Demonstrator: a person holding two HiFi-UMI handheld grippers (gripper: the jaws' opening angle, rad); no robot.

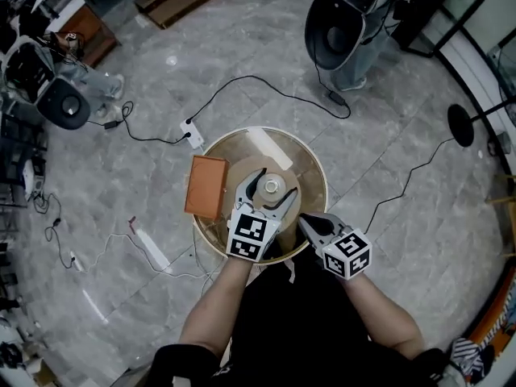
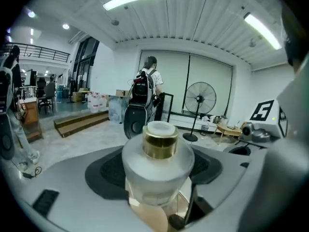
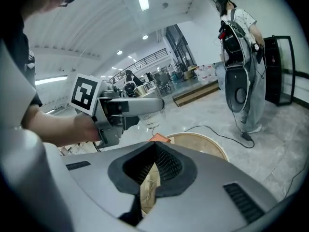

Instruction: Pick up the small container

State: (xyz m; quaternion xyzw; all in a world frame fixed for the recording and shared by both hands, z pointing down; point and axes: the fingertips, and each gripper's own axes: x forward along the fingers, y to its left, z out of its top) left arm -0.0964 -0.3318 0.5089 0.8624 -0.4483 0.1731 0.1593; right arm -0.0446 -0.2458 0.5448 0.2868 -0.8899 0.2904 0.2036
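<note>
**A:** What takes up most of the scene?

**B:** Grey marble floor [image 1: 161, 103], with a round wooden table [image 1: 310, 160] at the centre, right in front of the person holding the grippers. A black cable [image 1: 266, 83] loops across the floor on the far side.

**A:** And what is on the table?

**B:** An orange-brown box [image 1: 206, 186] lies flat at the left edge. Just to its right, the left gripper [image 1: 277, 182] reaches over the middle of the tabletop.

**A:** Is that gripper holding anything?

**B:** Yes, its jaws are clenched on the small container [image 1: 272, 189]. This is a frosted jar with a gold collar and a pale cap, and it stands upright between the two dark pads.

**A:** Is the jar resting on the wood?

**B:** In the right gripper view it looks raised, clear of the tabletop. The head view alone cannot settle that.

**A:** What about the other gripper?

**B:** The right gripper [image 1: 306, 222] sits at the table's near-right rim, apart from the jar. Its jaws are pressed together at the tips with nothing between them — only a sliver of table shows through the gap below.
</note>
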